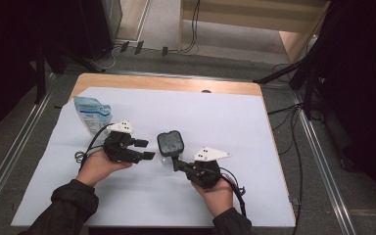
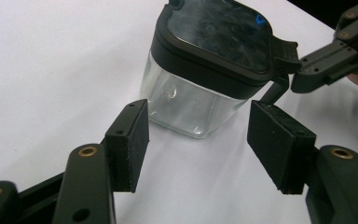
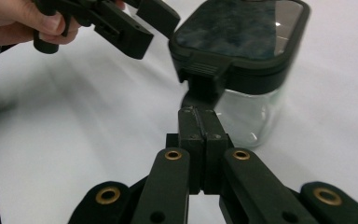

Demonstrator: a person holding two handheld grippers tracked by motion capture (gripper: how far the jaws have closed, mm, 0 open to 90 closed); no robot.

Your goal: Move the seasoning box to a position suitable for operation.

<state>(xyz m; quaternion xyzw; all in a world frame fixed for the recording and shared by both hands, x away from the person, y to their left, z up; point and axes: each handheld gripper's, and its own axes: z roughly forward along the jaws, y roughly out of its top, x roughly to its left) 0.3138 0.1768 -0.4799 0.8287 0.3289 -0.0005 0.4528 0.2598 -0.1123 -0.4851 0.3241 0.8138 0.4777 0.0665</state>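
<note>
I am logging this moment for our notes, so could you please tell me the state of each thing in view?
Glass jar: upright on the white sheet, looks empty.
Jar lid: shut on the jar.
Left hand-held gripper: open, jaws short of the jar.
Right hand-held gripper: shut on the lid clasp.
Blue pouch: lying on the sheet, untouched.

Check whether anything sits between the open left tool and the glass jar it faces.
Nothing visible does. In the left gripper view, bare white table cover lies between the left tool and the jar. The right tool is shut on the lid's latch at the jar's far side, away from that path. The blue pouch lies off behind.
</note>
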